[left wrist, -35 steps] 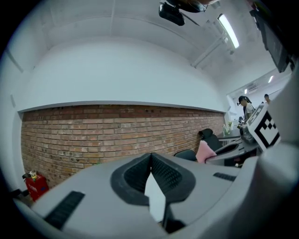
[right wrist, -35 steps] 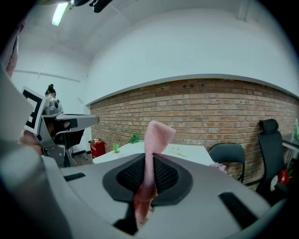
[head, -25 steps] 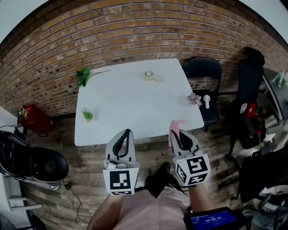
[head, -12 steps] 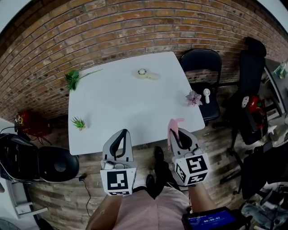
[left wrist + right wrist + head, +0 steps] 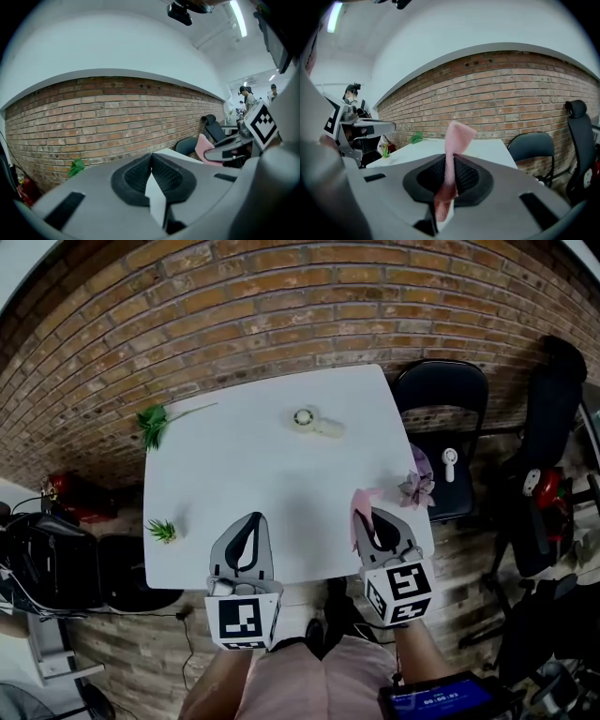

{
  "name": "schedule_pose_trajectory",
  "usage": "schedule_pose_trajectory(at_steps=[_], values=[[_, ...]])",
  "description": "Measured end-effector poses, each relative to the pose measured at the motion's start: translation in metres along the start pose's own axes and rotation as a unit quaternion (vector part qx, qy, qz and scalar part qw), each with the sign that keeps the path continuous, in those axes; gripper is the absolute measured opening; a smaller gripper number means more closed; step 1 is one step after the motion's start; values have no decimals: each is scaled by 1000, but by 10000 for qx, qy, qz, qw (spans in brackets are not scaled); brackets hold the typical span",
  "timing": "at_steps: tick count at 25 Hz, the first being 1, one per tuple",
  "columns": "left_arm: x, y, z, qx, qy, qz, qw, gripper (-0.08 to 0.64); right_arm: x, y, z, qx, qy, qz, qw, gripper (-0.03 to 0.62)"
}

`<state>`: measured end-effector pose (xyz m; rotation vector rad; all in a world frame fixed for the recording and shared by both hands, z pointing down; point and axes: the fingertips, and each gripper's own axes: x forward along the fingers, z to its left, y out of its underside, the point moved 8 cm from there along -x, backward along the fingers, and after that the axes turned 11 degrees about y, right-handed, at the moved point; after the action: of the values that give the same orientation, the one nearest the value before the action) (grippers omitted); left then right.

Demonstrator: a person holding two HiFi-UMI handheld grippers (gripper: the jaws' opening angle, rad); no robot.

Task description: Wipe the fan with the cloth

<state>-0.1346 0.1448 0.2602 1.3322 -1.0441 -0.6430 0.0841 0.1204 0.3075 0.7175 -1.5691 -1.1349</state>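
A small white hand-held fan (image 5: 315,421) lies on the far part of the white table (image 5: 253,484). My right gripper (image 5: 362,512) is shut on a pink cloth (image 5: 363,500), which sticks up between the jaws over the table's near right part; the cloth (image 5: 453,150) also shows in the right gripper view. My left gripper (image 5: 253,519) hovers over the near left edge, shut with nothing in it. In the left gripper view its jaws meet at the tips (image 5: 151,157). The fan is well ahead of both grippers.
A green sprig (image 5: 155,420) lies at the far left corner, a small green plant (image 5: 162,531) at the near left edge, a pink flower (image 5: 416,486) at the right edge. A black chair (image 5: 442,418) stands right of the table, a brick wall (image 5: 281,315) behind.
Both grippers have moved forward from over the floor to over the table's near edge. The pink cloth stays in the right gripper. The left gripper stays shut.
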Motion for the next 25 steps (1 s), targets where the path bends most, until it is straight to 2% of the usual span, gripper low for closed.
schedule_pose_trajectory(at_steps=[6,11,20,25], values=[[53,-21,4,125,-109,186,9997,12,44,-28,-40,20,-158,-62,9999,37],[85,-46,5,153,-231,-86,9996,12,74,-52,-65,-48,-253,-212,9994,37],[101,-67,19,260,-408,-183,9987,12,107,-78,-72,-109,-310,-340,9989,37],[111,-63,32,215,-355,-58,9991,12,129,-81,-74,-111,-225,-223,9994,37]])
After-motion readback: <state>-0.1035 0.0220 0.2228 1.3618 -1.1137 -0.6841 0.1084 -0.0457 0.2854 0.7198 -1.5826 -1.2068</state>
